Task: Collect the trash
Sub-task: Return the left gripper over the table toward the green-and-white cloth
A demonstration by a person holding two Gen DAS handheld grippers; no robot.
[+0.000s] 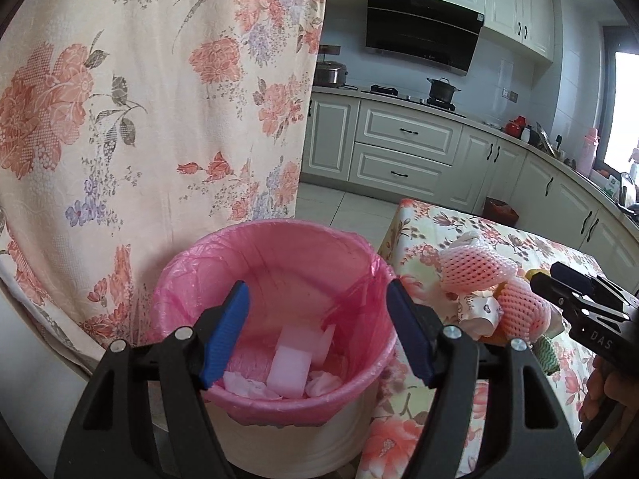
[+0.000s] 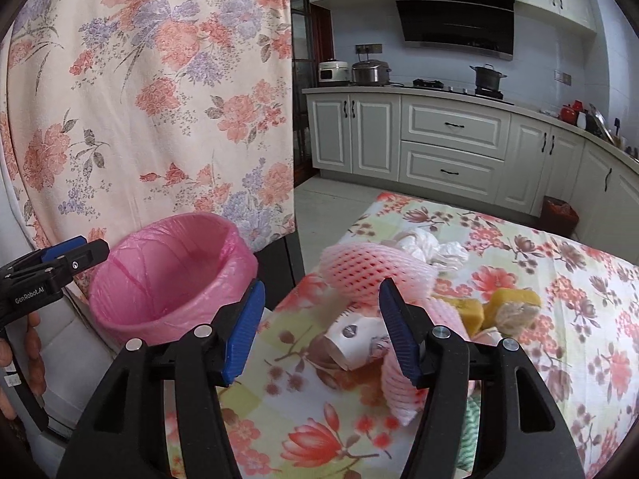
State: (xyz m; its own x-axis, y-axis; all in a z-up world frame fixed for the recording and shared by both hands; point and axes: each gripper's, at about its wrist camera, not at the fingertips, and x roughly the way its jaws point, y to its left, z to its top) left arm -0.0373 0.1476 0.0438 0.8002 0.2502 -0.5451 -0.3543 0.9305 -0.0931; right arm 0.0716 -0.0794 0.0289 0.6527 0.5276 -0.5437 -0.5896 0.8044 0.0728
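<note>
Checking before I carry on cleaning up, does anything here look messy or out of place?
Yes. A heap of trash sits on the floral tablecloth: pink foam fruit nets, a tipped paper cup, crumpled white plastic and yellow sponges. The pink-lined bin beside it holds little.

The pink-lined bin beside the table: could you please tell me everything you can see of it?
The bin is a round white tub lined with a thin, wrinkled pink plastic bag folded over its rim. It stands upright, open-topped, next to the table with the floral cloth, before a floral curtain. Inside lie a pale rectangular foam-like block and crumpled tissues. The left tool hovers open above it, empty.
</note>
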